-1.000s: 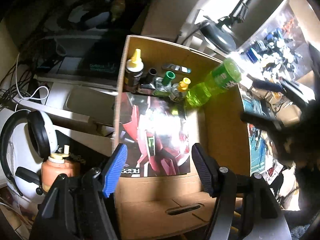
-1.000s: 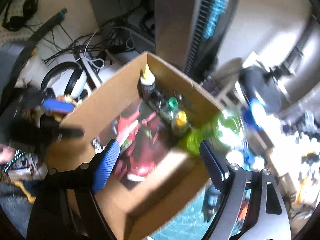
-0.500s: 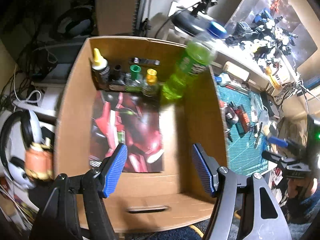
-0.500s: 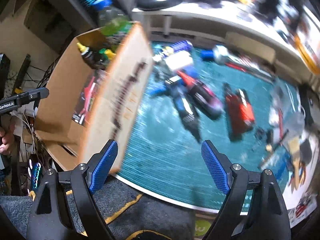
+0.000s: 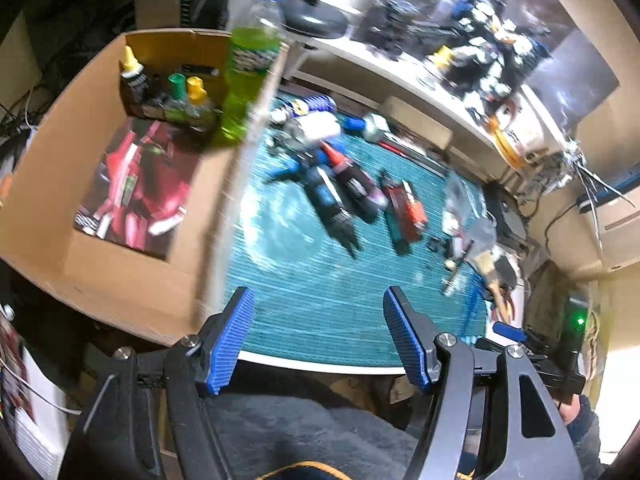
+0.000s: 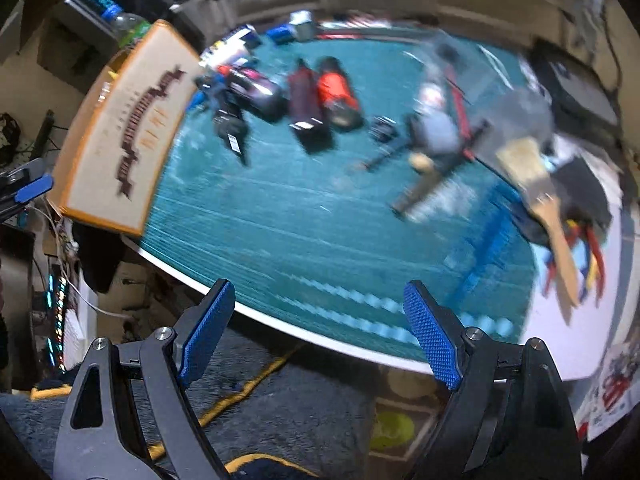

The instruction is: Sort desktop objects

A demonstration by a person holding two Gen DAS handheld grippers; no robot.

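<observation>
Plainly both the left gripper (image 5: 318,336) and right gripper (image 6: 318,334) stand released and empty. Beyond, at twelve o'clock, tools (image 5: 340,196) litter the tabletop (image 5: 320,300); the cardboard box (image 5: 52,216) at ten o'clock holds bottles (image 5: 176,96) already. Much remains.

A white desk (image 6: 576,344) under a teal mat (image 6: 320,216) — dark grey carpet (image 6: 304,408) below (blurred), beige wall (image 5: 600,40) behind.
</observation>
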